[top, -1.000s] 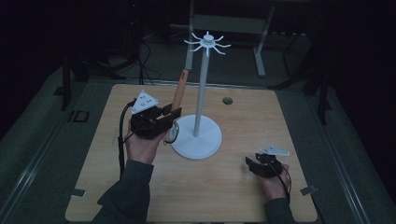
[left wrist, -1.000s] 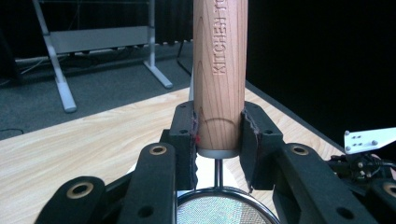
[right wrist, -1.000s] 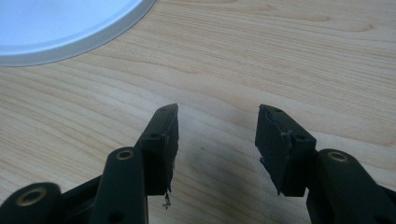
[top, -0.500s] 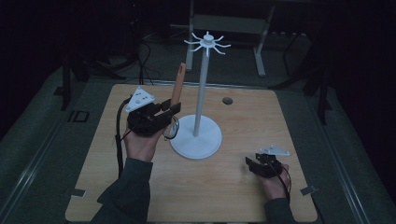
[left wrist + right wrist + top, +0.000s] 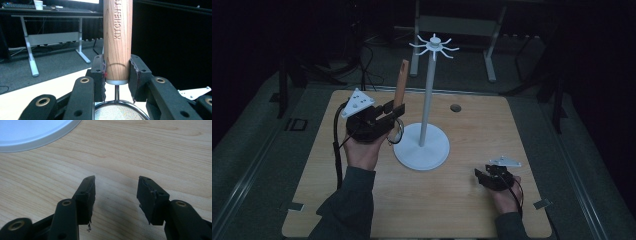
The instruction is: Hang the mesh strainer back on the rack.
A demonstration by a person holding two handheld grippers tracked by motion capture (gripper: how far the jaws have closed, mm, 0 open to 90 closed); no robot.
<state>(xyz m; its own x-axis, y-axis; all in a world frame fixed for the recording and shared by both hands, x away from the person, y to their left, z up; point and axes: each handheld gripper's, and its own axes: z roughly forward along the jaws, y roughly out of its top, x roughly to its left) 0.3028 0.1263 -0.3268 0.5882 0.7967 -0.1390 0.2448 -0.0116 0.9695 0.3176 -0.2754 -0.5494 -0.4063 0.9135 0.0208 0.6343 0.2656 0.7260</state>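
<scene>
While the left gripper (image 5: 388,114) clamps the strainer's wooden handle (image 5: 117,37) upright — mesh downward — right gripper (image 5: 115,195) fingers gape.

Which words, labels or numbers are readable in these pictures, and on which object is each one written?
"KITCHEN" runs along the wooden handle clamped in the left gripper; a second word begins with "T" but is cut off by the top edge of the left gripper view.
The same handle in the high view: the lettering is too small to read.
No readable text on the white stand, the table or the right gripper.
</scene>
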